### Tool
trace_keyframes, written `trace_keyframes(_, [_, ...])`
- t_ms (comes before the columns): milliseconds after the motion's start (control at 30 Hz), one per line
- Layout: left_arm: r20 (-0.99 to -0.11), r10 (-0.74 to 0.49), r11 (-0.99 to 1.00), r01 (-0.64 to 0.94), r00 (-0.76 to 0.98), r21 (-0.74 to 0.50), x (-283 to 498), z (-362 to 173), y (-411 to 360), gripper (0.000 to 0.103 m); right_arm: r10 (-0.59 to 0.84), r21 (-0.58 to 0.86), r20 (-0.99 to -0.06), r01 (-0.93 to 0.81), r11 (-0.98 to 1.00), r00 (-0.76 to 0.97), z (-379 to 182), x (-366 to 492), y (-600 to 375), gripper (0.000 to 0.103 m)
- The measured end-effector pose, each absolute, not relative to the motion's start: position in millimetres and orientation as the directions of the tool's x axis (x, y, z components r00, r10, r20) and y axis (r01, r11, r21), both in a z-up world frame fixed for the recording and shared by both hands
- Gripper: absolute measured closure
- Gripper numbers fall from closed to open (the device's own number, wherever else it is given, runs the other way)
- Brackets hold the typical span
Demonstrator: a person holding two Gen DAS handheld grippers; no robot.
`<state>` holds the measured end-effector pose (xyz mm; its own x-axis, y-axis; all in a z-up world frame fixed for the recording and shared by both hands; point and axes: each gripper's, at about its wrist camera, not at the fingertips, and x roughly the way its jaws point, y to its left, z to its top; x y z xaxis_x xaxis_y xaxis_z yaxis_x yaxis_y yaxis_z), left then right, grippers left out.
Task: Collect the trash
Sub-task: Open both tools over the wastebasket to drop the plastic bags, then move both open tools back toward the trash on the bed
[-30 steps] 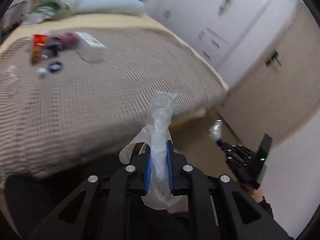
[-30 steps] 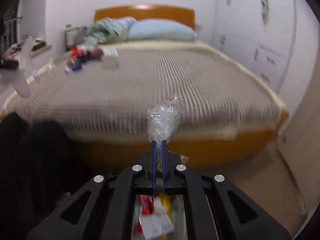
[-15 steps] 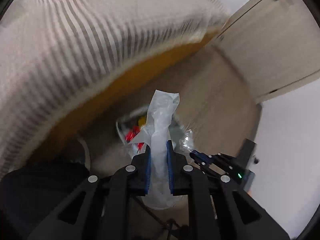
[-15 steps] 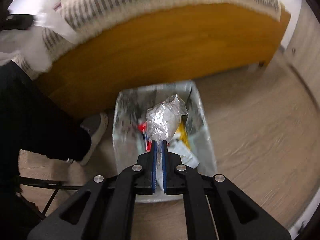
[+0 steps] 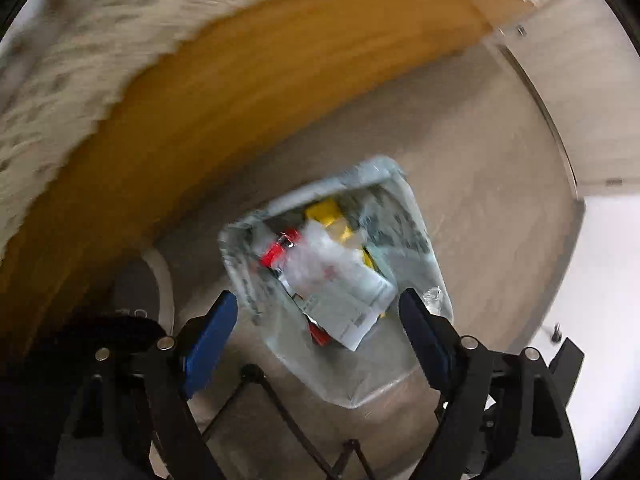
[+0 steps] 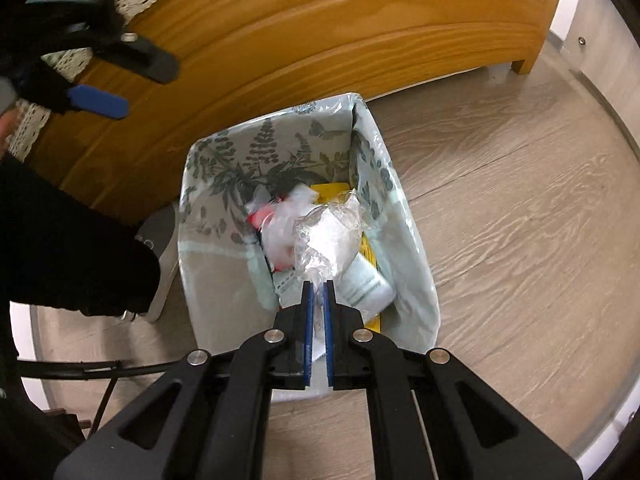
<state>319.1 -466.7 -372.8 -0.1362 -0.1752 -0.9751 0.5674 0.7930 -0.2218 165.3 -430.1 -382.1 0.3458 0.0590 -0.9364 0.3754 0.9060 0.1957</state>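
Left wrist view: looking down at the bin (image 5: 424, 240), blurry. Left gripper (image 5: 320, 328) let go, jaws just sprung wide, nothing between the blue pads, one pad past each side of the bin's near rim. Clear bag (image 5: 316, 264) loose inside the bin, on top of red, yellow and white trash (image 5: 344, 300). Bed frame (image 5: 248, 92) close behind the bin's far rim, shoe (image 5: 140, 292) near its left side. Bare floor (image 5: 492, 208) open to the bin's right.

Right wrist view: sharp. Right gripper (image 6: 317, 292) clenched on a crinkly wrap (image 6: 328, 236), held just over the bin's (image 6: 412, 248) middle, inside its rim. Trash (image 6: 364, 276) under it. Left gripper (image 6: 120, 80) up left of the bin, by the frame (image 6: 320, 28). Shoe (image 6: 160, 236) touching the bin's left wall. Floor (image 6: 520, 220) wide and bare to the bin's right.
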Motion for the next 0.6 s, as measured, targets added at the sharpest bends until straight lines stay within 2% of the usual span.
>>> trace_keyframes(133, [-0.973, -0.212, 0.828, 0.513, -0.088, -0.227, 328.2, -354.3, -451.8, 0.023, 0.050, 0.172, -0.940, 0.344, 0.923, 0.336, -385.0, 198.5, -435.4, 0.098])
trace_keyframes(200, [-0.972, -0.229, 0.831, 0.510, -0.048, -0.221, 332.6, -345.8, -447.9, 0.019, 0.036, 0.149, -0.946, 0.334, 0.931, 0.323, -384.9, 219.6, -437.9, 0.097])
trace_keyframes(267, [-0.969, -0.246, 0.836, 0.501, -0.026, -0.225, 336.3, -342.1, -446.9, 0.017, 0.034, 0.135, -0.954, 0.325, 0.936, 0.298, -389.1, 239.5, -440.2, 0.090])
trace_keyframes(300, [-0.969, -0.248, 0.838, 0.497, -0.023, -0.226, 337.4, -340.8, -447.2, 0.017, 0.039, 0.136, -0.956, 0.319, 0.938, 0.292, -391.3, 251.2, -441.7, 0.070])
trace_keyframes(333, [-0.970, -0.242, 0.842, 0.492, -0.028, -0.224, 338.5, -341.8, -446.9, 0.017, 0.040, 0.135, -0.957, 0.319, 0.938, 0.288, -392.0, 257.1, -441.6, 0.044])
trace_keyframes(367, [-0.971, -0.236, 0.844, 0.488, -0.031, -0.221, 339.0, -343.5, -447.2, 0.017, 0.029, 0.128, -0.955, 0.324, 0.937, 0.294, -391.9, 263.3, -443.3, 0.039])
trace_keyframes(600, [-0.984, -0.178, 0.838, 0.522, -0.010, -0.157, 335.5, -351.9, -448.2, 0.017, -0.021, 0.115, -0.947, 0.403, 0.908, 0.319, -372.8, 253.9, -454.7, 0.039])
